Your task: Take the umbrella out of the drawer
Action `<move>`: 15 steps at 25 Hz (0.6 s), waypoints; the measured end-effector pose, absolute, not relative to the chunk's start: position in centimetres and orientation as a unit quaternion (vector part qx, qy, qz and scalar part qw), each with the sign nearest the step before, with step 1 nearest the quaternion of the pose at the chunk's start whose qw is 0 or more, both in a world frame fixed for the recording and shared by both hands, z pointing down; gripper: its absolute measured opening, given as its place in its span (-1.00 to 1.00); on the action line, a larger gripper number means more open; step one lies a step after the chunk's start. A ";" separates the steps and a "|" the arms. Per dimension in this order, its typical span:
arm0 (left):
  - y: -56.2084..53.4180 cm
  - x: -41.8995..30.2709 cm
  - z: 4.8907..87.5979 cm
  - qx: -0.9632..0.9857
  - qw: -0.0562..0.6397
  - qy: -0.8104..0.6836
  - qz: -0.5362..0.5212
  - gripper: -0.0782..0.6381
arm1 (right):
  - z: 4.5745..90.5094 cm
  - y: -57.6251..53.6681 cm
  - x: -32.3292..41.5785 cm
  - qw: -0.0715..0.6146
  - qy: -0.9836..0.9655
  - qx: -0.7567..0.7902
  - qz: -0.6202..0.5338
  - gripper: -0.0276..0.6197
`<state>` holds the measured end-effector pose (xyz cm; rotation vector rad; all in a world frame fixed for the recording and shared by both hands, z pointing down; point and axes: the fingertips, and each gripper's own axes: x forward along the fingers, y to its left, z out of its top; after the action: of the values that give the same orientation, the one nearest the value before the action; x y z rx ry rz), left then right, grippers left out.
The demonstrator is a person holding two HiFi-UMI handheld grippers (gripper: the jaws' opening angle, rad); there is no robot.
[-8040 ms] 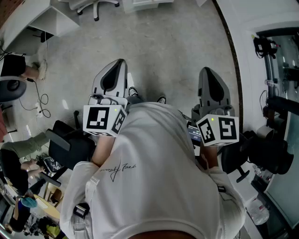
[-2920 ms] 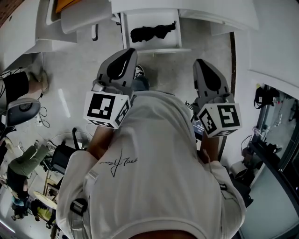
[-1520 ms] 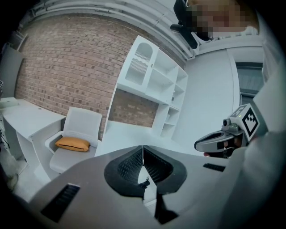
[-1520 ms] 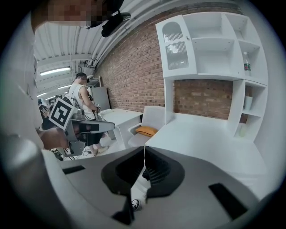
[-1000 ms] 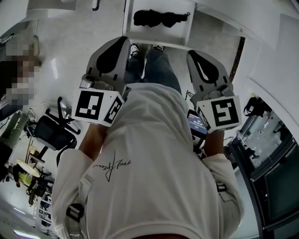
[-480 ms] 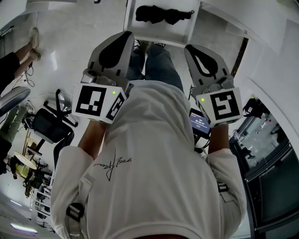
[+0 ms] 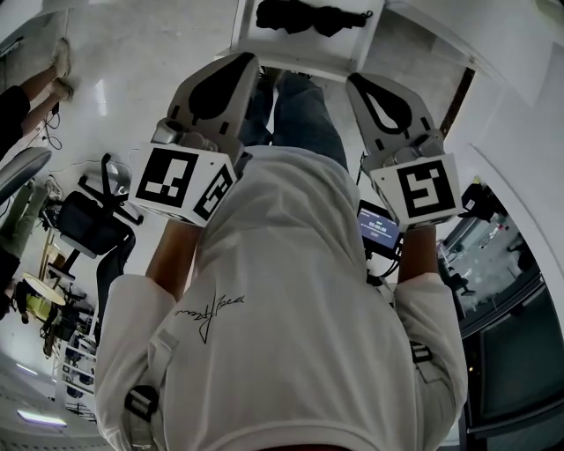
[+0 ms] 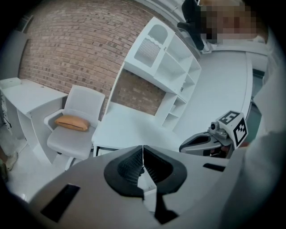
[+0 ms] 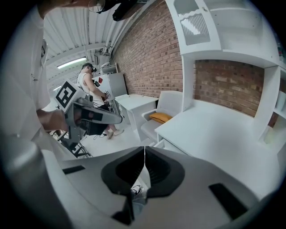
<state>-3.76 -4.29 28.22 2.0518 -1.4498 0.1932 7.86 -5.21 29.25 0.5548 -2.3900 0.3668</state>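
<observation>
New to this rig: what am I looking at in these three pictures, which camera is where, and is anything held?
There is no robot: a person in a white shirt holds a two-jaw gripper in each hand. The head view looks down from the person's head; the grey devices with marker cubes are the left gripper and right gripper. Beyond them an open white drawer holds a black umbrella. The other two pictures come from cameras riding on each gripper, looking along its jaws toward a white desk and a chair with an orange cushion. Both pairs of jaws are closed together with nothing between them, so nothing is held.
</observation>
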 end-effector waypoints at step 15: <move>-5.3 -3.4 29.5 0.758 0.322 -0.561 0.083 -0.73 | 32.1 -6.1 7.5 0.348 -0.911 0.166 0.148 -0.84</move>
<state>-3.36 -5.29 29.54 1.9903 -1.4741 0.2189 7.50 -6.12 32.12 0.4293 -2.3625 0.3827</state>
